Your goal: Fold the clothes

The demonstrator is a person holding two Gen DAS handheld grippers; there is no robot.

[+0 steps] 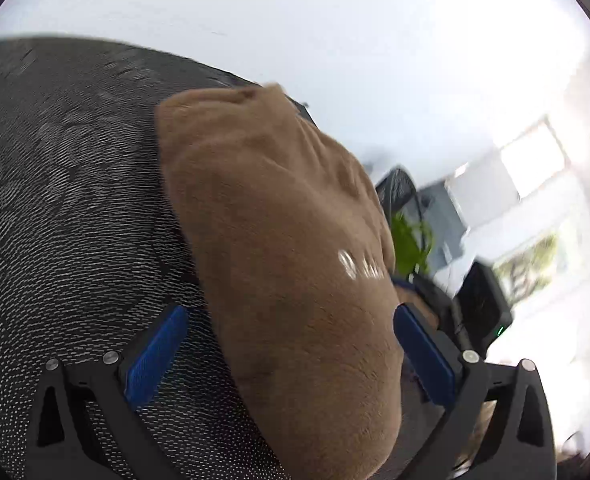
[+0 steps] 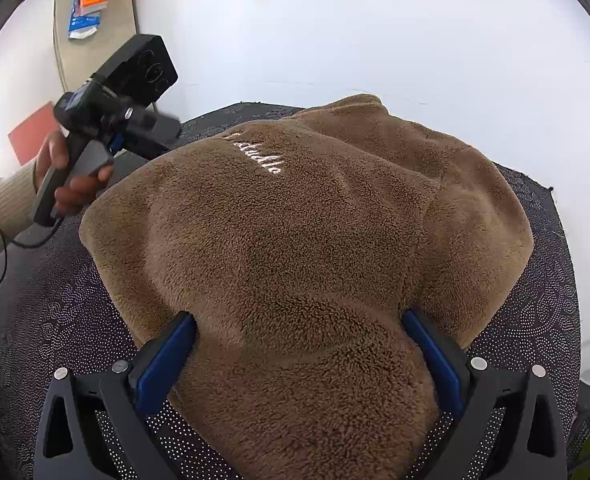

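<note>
Lying bunched on the dark dotted cloth of the worktop (image 2: 75, 320): a brown fleece garment with white embroidered lettering (image 2: 295, 232), heaped into a thick mound rather than spread flat or squared off. Collar end toward the far edge by the pale wall, near end reaching right down between the blue-padded fingers (image 2: 163, 364) of the right gripper (image 2: 299, 360).

Right fingers spread wide, one at each side of a hump of fleece, apparently touching it at the flanks but not pinched down on it. Left gripper (image 1: 291, 364) likewise spread, blue pads standing apart with brown fleece between them; no squeeze evident. From the right wrist view, left gripper body raised beside the garment's left edge, held in a hand (image 2: 71, 176) with a cream ribbed sleeve (image 2: 3, 208). Left view blurred, so contact with the cloth hard to judge.

By the look of it, early to middle of the fold: fabric already doubled over itself somewhere, judging by the thickness, yet no clean rectangle, no aligned edges, sleeves not separately visible. Probably left to do: gripping an edge, carrying it across, flattening, squaring the stack.
</note>
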